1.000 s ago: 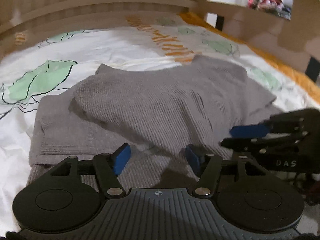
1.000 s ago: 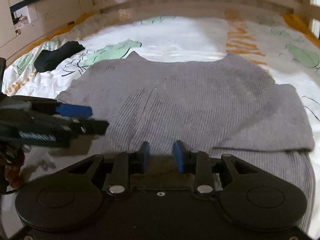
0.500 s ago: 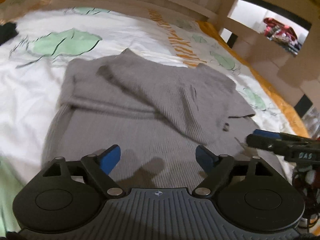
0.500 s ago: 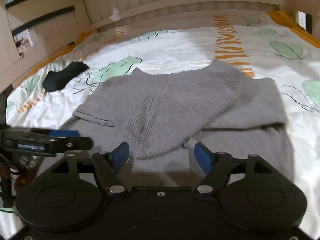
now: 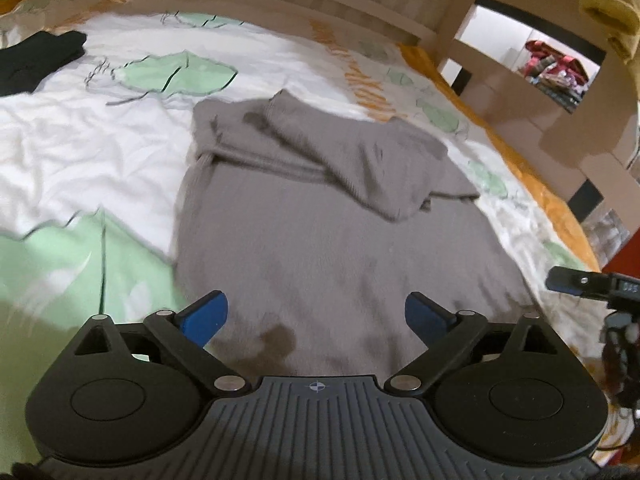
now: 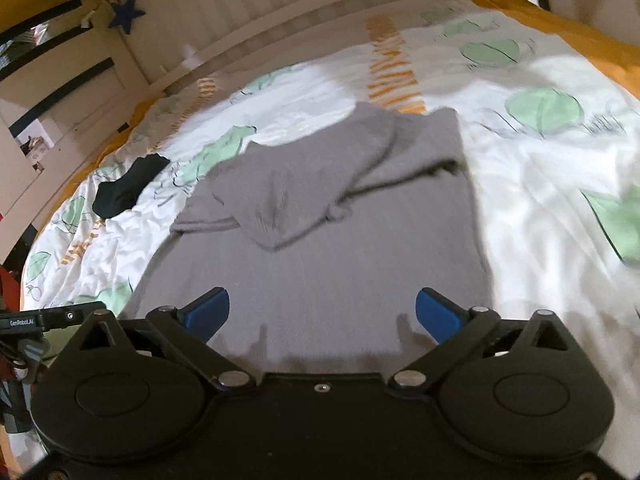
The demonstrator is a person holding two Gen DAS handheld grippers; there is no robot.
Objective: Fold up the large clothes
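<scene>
Right wrist: sweater [image 6: 320,248] beyond opening gripper [image 6: 322,314].

Black left gripper [image 5: 316,314] and right gripper [image 6: 322,312], blue pads, silver screws.

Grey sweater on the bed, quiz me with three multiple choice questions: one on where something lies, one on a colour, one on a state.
1. Where does the black garment lie?
A. On the grey sweater
B. On the bedsheet, apart from the sweater
C. Between the right gripper pads

2. What colour are the pads of the left gripper?
A. Red
B. Blue
C. Green

3. What state are the sweater's sleeves in?
A. Spread out to the sides
B. Hanging off the bed
C. Folded over the body

Answers: B, bare sheet separates it from the sweater; B, both pads are blue; C, both sleeves cross on the chest.
</scene>
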